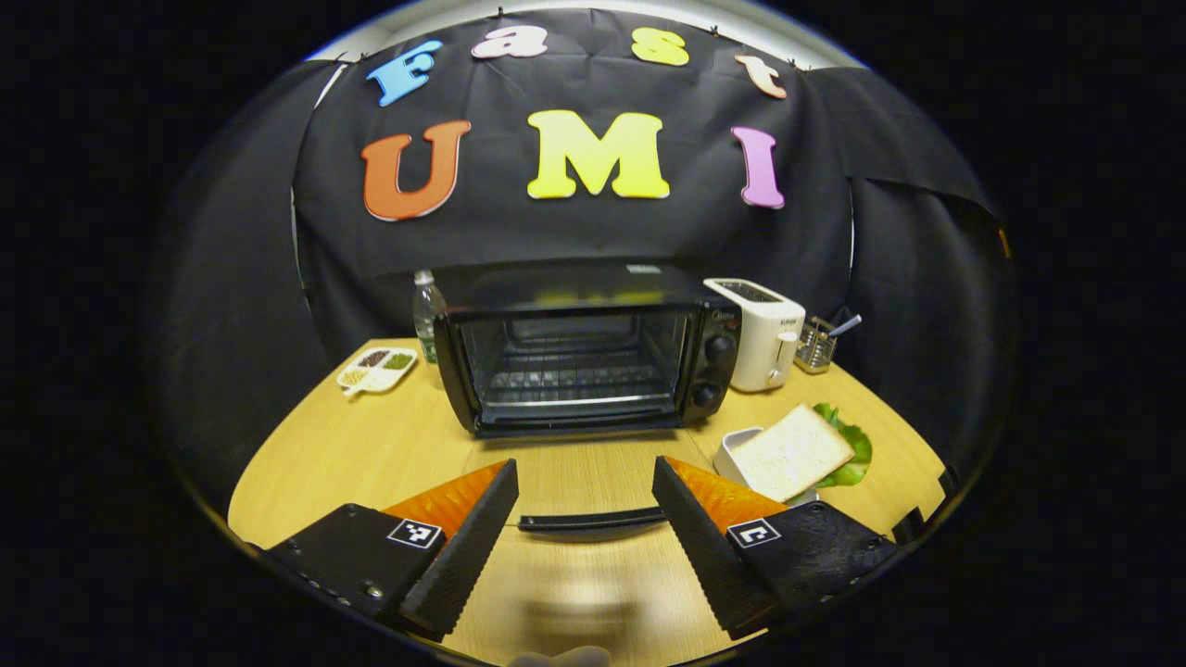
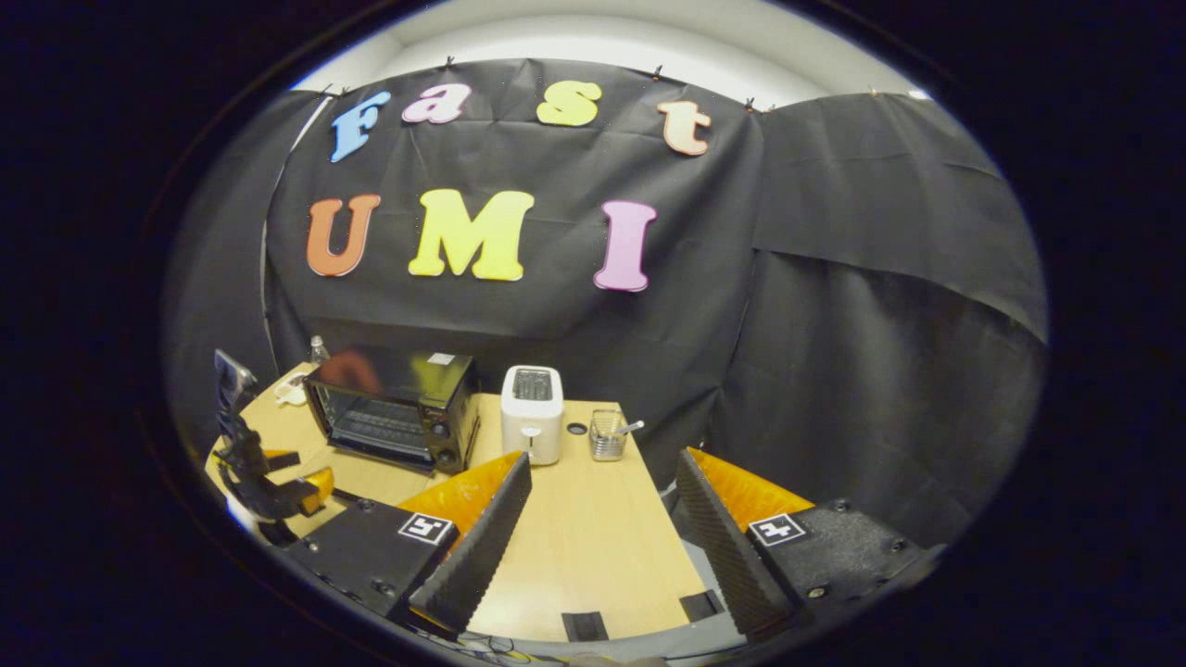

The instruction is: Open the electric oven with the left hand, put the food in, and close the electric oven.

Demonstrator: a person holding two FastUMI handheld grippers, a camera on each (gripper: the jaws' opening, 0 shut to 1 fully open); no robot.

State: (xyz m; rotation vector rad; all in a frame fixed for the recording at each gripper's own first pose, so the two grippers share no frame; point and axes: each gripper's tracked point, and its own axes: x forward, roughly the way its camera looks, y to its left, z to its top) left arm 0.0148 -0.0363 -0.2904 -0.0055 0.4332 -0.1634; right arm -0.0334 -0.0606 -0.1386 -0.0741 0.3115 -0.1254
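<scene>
Left tongs point(image 1: 584, 519) gape wide just over the handle point(image 1: 593, 520) of the dropped oven point(image 1: 584, 347) door. Right tongs point(image 2: 602, 547) hang wide and empty over the surface point(image 2: 574, 537). The bread point(image 1: 789, 452) waits beside the oven; a careless reach could knock its dish point(image 1: 732, 449) or bump the door.

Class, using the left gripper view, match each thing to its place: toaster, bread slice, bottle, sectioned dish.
Things:
1 toaster
2 bread slice
3 bottle
4 sectioned dish

Places:
A on the lettuce
B behind the oven's left rear corner
C just right of the oven
D on the table, left of the oven

Pairs: 1-C, 2-A, 3-B, 4-D.
</scene>
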